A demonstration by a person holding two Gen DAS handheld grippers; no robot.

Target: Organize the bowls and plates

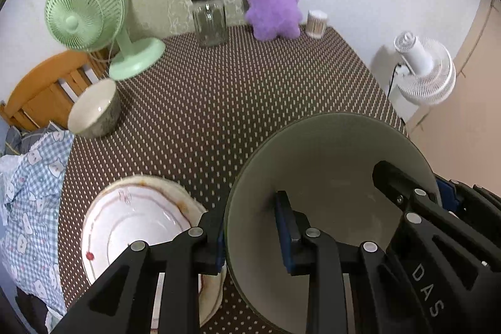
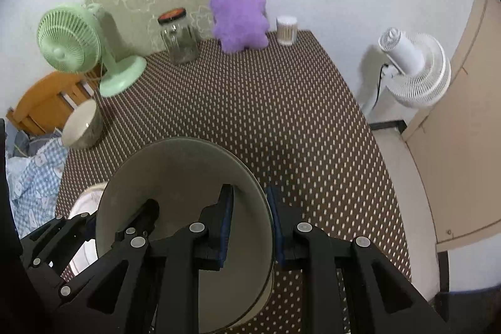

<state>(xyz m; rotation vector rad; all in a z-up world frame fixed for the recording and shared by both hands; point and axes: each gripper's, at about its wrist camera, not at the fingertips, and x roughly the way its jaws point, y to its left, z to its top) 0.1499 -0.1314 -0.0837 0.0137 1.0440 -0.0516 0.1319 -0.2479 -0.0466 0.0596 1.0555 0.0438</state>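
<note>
Black gripper links fill the bottom of both views, and both grippers clamp the same big grey-green bowl (image 1: 328, 177) by its rim. In the left wrist view the left gripper (image 1: 253, 237) has its blue-padded fingers closed on the bowl's left wall — one finger outside, one inside — while the right gripper (image 1: 438, 202) bites the opposite wall at lower right. In the right wrist view the right gripper (image 2: 250, 224) pinches the bowl's right wall the same way, and the left gripper (image 2: 103, 227) shows at lower left on the far rim.

The bowl is tipped, its mouth turned up and toward the cameras, so the round opening faces the lens and the base points away toward the table.

Going left to right in the left wrist view: a blue checked cloth (image 1: 34, 193) at the left edge; a stack of white plates (image 1: 131, 221) with a reddish rim line at lower left, lying flat on the brown dotted table mat (image 1: 235, 102); a small white-lined bowl (image 1: 94, 108) at mid left, upright near the table edge. Along the top — a green fan (image 1: 84, 11), a glass jar (image 1: 209, 17), a purple plush toy (image 1: 272, 2), a small swab tub (image 1: 316, 23), and a white fan (image 1: 426, 74) off the table at right.
</note>
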